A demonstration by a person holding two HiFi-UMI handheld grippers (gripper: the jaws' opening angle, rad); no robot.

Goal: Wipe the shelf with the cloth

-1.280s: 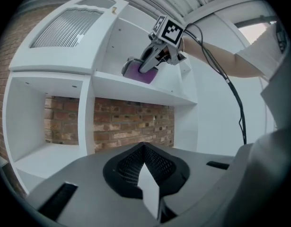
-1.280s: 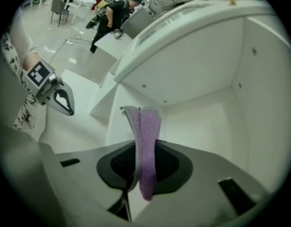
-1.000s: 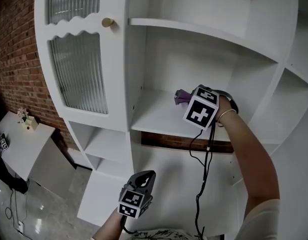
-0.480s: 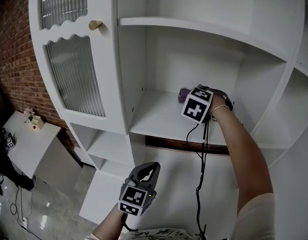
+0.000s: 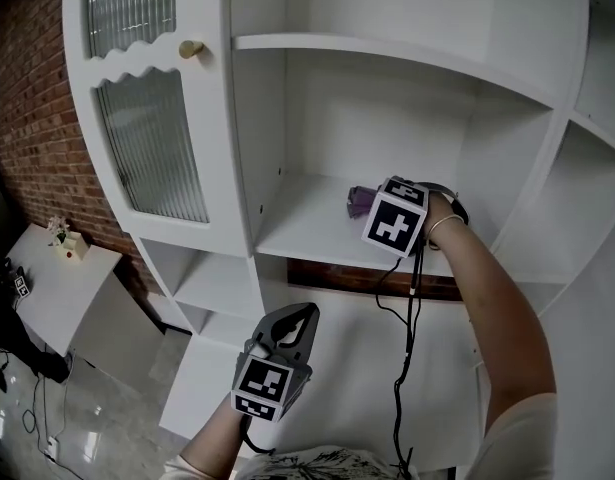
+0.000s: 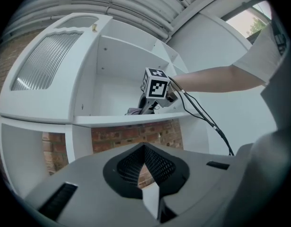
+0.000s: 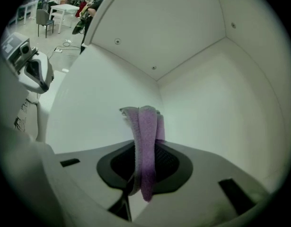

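Since half a second ago, the right gripper (image 7: 146,148) has drawn the cloth (image 7: 147,126) a little leftward along the shelf (image 5: 307,228), and the left gripper (image 6: 144,159) has edged up slightly. Nearest the person, the left gripper hangs low in front of the cabinet (image 5: 237,168), below the shelf, its jaws clenched together on nothing. Farther in, the right gripper reaches over the shelf with its jaws clamped on the purple cloth, which lies folded between them and sits on the shelf board near the middle. To the left stands the ribbed-glass door (image 5: 147,143) with its round knob (image 5: 191,48). A brick wall (image 5: 27,118) lies beyond it.
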